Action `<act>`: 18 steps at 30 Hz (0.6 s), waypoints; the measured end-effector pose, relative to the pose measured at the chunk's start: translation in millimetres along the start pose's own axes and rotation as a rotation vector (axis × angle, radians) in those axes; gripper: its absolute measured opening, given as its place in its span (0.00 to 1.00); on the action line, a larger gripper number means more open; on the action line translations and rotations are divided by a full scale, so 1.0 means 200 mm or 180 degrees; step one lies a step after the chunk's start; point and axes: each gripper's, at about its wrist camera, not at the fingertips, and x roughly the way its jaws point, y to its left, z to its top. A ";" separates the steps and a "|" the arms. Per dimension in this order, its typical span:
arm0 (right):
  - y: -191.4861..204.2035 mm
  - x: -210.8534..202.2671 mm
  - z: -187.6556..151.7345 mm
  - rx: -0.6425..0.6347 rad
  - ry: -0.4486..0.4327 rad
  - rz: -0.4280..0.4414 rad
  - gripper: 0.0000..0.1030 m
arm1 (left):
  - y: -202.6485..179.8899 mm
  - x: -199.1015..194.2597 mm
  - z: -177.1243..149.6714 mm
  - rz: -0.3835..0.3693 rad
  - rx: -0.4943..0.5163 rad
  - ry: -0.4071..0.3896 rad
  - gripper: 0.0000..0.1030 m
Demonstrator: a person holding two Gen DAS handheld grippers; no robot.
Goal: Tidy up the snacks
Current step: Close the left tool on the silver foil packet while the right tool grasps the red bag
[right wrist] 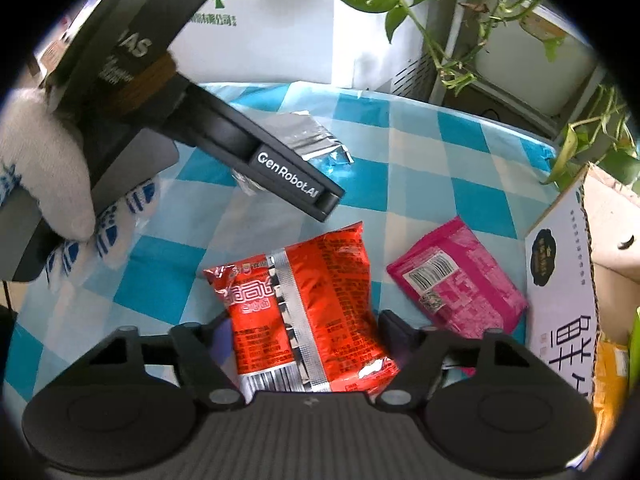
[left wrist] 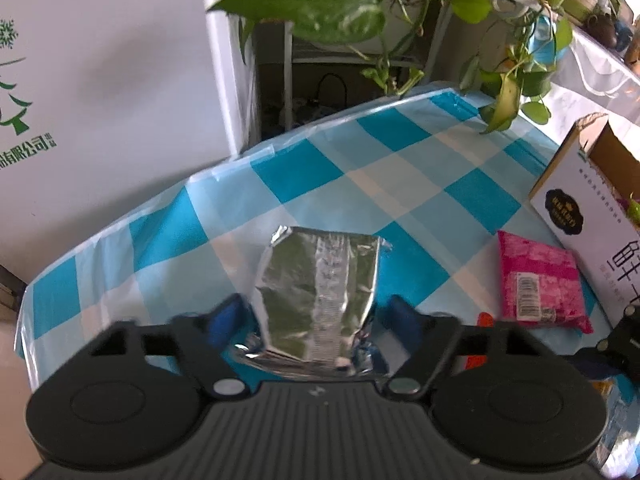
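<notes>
Both grippers gripped one snack packet each on the checked tablecloth [left wrist: 400, 184].

Left gripper [left wrist: 312, 316] had its jaws clamped on the single silver packet [left wrist: 320, 280]; right gripper [right wrist: 308, 332] pinched the single red packet [right wrist: 304, 296]. One pink packet [right wrist: 456, 284] lay loose at two o'clock, touching the one open box [right wrist: 560, 264] beyond.

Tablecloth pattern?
Blue, pale-blue and white check on the tablecloth; clearest in the left wrist view.

On the table [right wrist: 420, 148], one packet [right wrist: 304, 312] lies left of another packet [right wrist: 456, 280], with the box [right wrist: 560, 264] at right.
</notes>
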 end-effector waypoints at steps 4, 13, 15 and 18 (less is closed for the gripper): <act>-0.01 -0.03 0.01 0.0105 -0.0030 -0.0057 0.73 | 0.02 -0.01 0.00 0.0020 -0.0031 -0.0017 0.58; -0.05 -0.11 0.04 0.0351 -0.0140 -0.0033 0.73 | 0.12 -0.13 -0.01 0.0023 -0.0376 -0.0168 0.56; -0.05 -0.14 0.05 0.0386 -0.0184 -0.0006 0.73 | 0.14 -0.17 -0.01 0.0028 -0.0424 -0.0233 0.55; -0.05 -0.17 0.06 0.0426 -0.0238 0.0028 0.73 | 0.16 -0.23 -0.02 0.0007 -0.0516 -0.0325 0.55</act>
